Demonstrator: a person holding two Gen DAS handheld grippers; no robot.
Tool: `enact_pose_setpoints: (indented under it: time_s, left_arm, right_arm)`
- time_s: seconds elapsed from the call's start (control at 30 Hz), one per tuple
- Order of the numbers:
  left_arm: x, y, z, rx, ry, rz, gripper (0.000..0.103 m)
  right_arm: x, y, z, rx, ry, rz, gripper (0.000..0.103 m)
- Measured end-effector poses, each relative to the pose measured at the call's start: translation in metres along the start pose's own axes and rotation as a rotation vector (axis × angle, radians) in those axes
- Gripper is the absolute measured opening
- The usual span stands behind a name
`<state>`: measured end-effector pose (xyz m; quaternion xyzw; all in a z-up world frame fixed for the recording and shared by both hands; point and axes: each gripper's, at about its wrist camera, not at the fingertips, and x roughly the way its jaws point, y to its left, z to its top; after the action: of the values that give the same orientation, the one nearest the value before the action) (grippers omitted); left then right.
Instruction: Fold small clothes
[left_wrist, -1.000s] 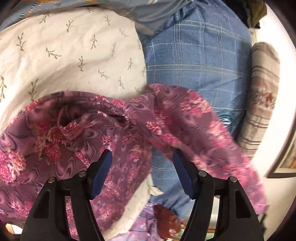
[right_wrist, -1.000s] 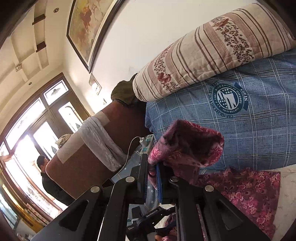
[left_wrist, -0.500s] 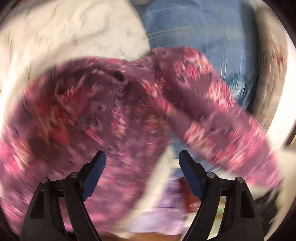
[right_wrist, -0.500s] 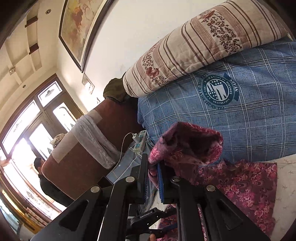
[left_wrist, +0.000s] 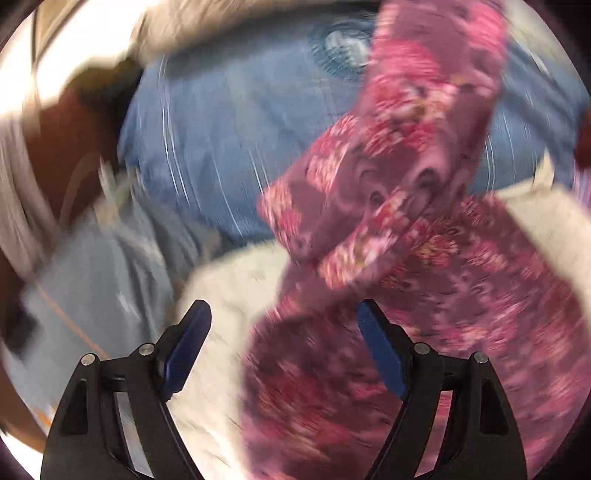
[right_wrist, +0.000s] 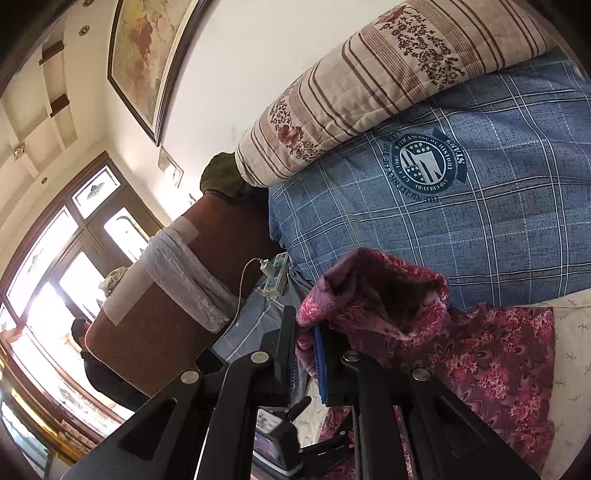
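A purple garment with pink flowers (left_wrist: 406, 184) lies crumpled on a white leaf-print sheet (left_wrist: 229, 280). The left wrist view is blurred. My left gripper (left_wrist: 281, 306) stands open above the sheet, at the garment's left edge. Its blue pads (left_wrist: 184, 350) press on nothing. In the right wrist view my right gripper (right_wrist: 308, 325) is shut on a bunched fold of the same garment (right_wrist: 498, 354). That fold is lifted off the bed, and the rest trails down to the right onto the sheet (right_wrist: 572, 332).
A blue plaid pillow (right_wrist: 480, 229) with a round badge lies behind the garment, with a striped floral pillow (right_wrist: 369, 85) on top. To the left are a power strip (right_wrist: 275, 275), a brown seat back (right_wrist: 166, 332) with white cloth, and a person (right_wrist: 96, 365) by windows.
My left gripper has rolled far over and risen, and its jaws have widened. The garment now sits at the right of its view. My right gripper has kept its hold, nearly still.
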<state>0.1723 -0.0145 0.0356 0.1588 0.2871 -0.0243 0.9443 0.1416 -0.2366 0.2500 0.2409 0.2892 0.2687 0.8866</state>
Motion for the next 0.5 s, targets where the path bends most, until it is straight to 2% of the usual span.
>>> enact_pose_setpoints:
  time_s: [0.17, 0.2, 0.27, 0.4, 0.43, 0.47, 0.5]
  left_arm:
    - [-0.014, -0.029, -0.004, 0.268, -0.307, 0.234, 0.082]
    - [-0.013, -0.035, -0.007, 0.315, -0.331, 0.252, 0.082]
    - [-0.004, -0.048, -0.01, 0.4, -0.344, 0.264, 0.082]
    - [0.012, -0.062, -0.007, 0.449, -0.334, 0.267, 0.078]
    - [0.017, -0.064, -0.004, 0.45, -0.314, 0.247, 0.069]
    - [0.02, -0.068, -0.002, 0.456, -0.289, 0.219, 0.054]
    - [0.023, -0.067, 0.0, 0.463, -0.26, 0.184, 0.045]
  right_arm:
    - [-0.006, -0.008, -0.001, 0.013, -0.004, 0.0, 0.011]
    - [-0.007, -0.011, 0.0, 0.021, -0.006, -0.001, 0.011]
    - [-0.009, -0.018, -0.001, 0.039, -0.009, -0.004, 0.011]
    - [-0.014, -0.03, -0.002, 0.061, -0.016, -0.013, 0.011]
    - [-0.015, -0.032, -0.003, 0.065, -0.017, -0.019, 0.011]
    - [-0.016, -0.034, -0.004, 0.066, -0.015, -0.019, 0.011]
    - [-0.017, -0.035, -0.004, 0.067, -0.014, -0.023, 0.011]
